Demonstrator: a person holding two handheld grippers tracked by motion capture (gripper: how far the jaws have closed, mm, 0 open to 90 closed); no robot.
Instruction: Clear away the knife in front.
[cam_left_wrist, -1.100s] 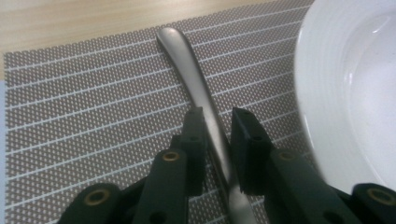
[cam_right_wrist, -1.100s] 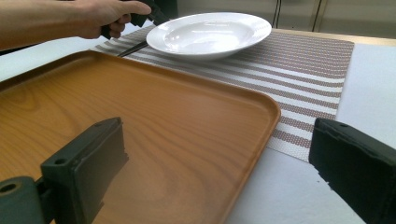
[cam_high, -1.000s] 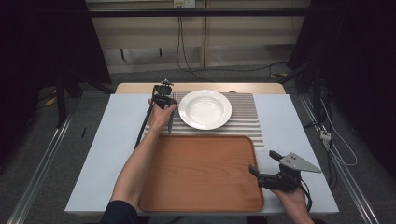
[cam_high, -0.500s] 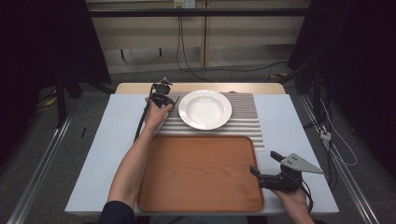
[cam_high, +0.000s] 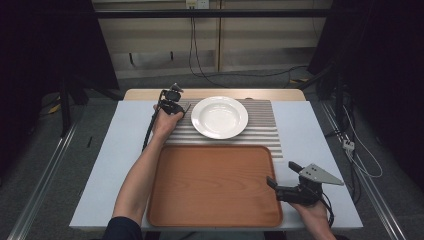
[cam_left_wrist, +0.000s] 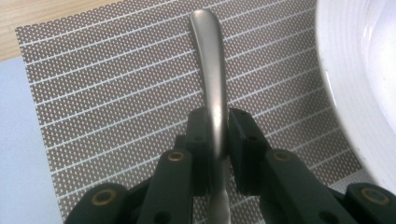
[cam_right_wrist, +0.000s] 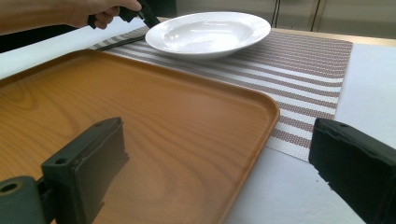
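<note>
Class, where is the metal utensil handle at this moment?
In the left gripper view, the metal utensil handle is clamped in the left hand-held gripper, over the striped placemat, just left of the white plate.

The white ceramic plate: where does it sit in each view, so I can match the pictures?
High view: the round white ceramic plate lies top centre on the striped woven placemat.
Left gripper view: its rim fills the right edge.
Right gripper view: it sits top centre, beyond the brown wooden tray.
Shared landmark: the striped placemat under the plate.
</note>
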